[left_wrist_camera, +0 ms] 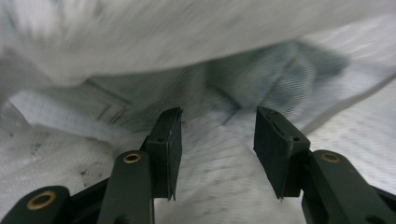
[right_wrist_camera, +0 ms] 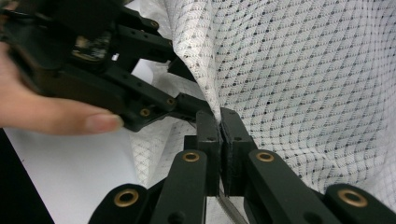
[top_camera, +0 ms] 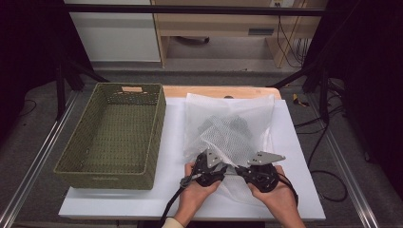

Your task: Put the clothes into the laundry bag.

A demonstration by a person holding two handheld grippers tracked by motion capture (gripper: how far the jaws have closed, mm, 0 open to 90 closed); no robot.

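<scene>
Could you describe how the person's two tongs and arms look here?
Both tongs, left and right, are black linkages with brass-coloured pivots and flat black pads, each topped by a grey three-cornered plate. A black cable trails from the left one.

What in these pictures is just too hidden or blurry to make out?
- Dark clothes inside the mesh bag: high view, veiled by mesh; which garment is unclear.
- Same clothes, left gripper view: blurred.
- Right gripper: the pinched bag edge is hidden between its fingers.
- Basket label: too small.

Left claw agape, right claw clamped.
</scene>
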